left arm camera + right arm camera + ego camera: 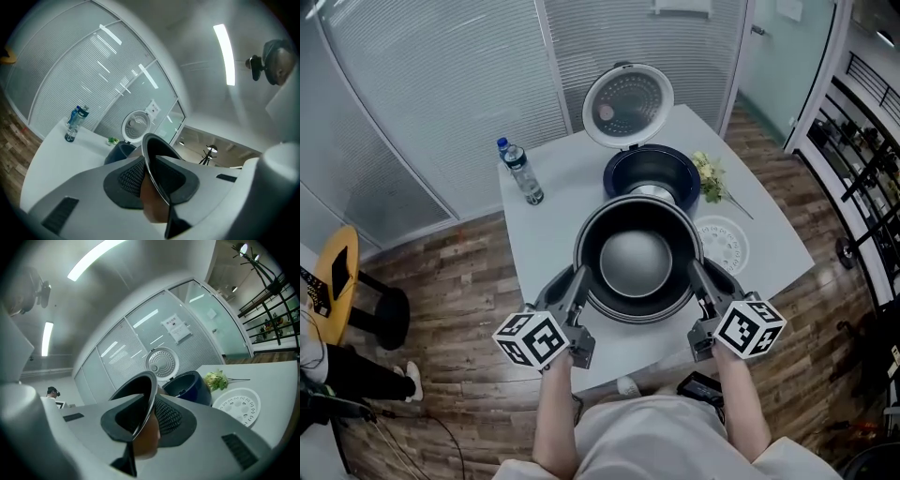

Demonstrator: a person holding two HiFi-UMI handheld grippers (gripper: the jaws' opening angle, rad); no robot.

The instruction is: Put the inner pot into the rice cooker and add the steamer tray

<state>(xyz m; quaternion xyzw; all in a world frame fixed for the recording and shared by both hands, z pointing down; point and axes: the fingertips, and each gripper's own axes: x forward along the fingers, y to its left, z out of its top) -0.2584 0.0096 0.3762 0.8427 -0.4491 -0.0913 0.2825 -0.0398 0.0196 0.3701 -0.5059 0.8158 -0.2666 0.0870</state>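
While the left gripper [578,278] pinches the inner pot [636,261], the right gripper [696,275] does too.

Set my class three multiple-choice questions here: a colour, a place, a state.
1. The open-lidded round rice cooker has a body of what colour? A red; B yellow; C dark blue.
2. Where is the white round perforated steamer tray? A in the cooker; B on the white table, right of the cooker; C on the floor.
3. The grey metal inner pot is: A held by its rim; B seated in the cooker; C upturned on the table.
Answers: 1 C, its wall is navy; 2 B, it lies flat on the tabletop; 3 A, the left hand-held gripper and right hand-held gripper clamp its rim.
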